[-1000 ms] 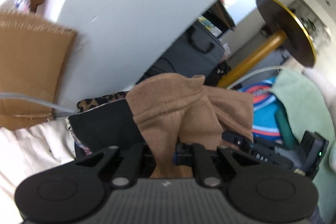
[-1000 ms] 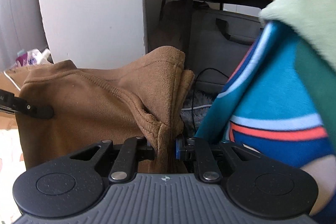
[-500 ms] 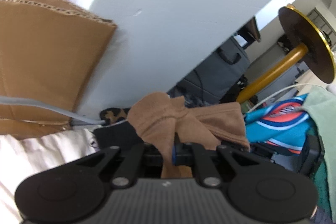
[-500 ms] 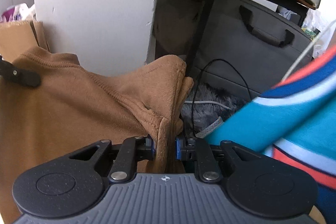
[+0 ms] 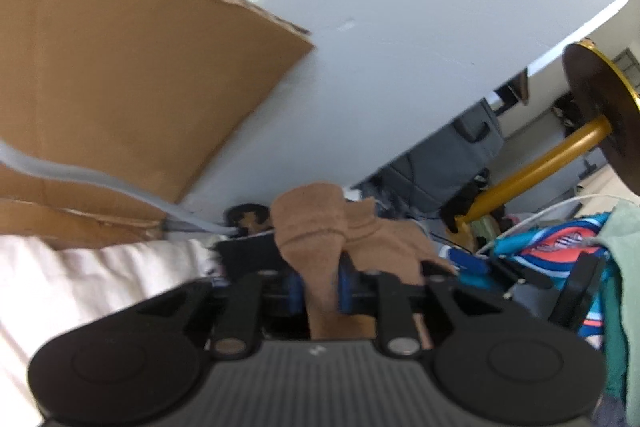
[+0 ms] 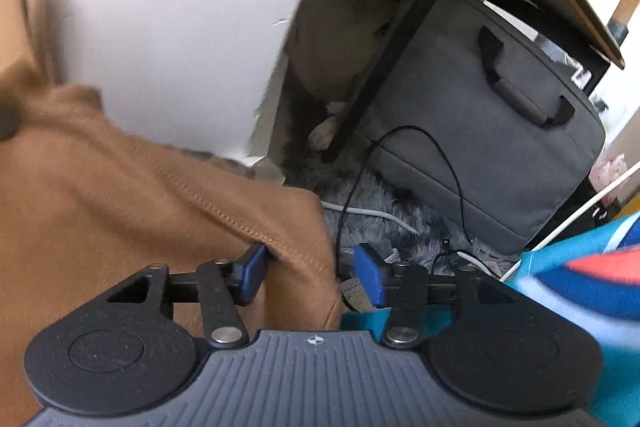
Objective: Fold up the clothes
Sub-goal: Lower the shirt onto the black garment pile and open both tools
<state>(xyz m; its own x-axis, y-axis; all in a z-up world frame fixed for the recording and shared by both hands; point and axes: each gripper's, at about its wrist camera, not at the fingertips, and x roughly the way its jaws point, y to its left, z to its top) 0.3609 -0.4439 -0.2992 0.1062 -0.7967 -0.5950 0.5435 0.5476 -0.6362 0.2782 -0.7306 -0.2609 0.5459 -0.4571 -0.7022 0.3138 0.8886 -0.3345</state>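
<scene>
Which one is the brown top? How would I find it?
Look at the big white wall, then down to the left of the grey bag. The brown top hangs there, soft and fuzzy with a stitched seam, between the open pads of the right hand-held gripper. It is plain tan, unlike the blue-and-orange cloth beside it.

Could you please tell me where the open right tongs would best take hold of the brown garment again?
Probably the stitched hem corner of the brown garment, lying between the open right tongs. Come straight forward: the seam gives a firm edge there, and the left tongs grip another bunch.
</scene>
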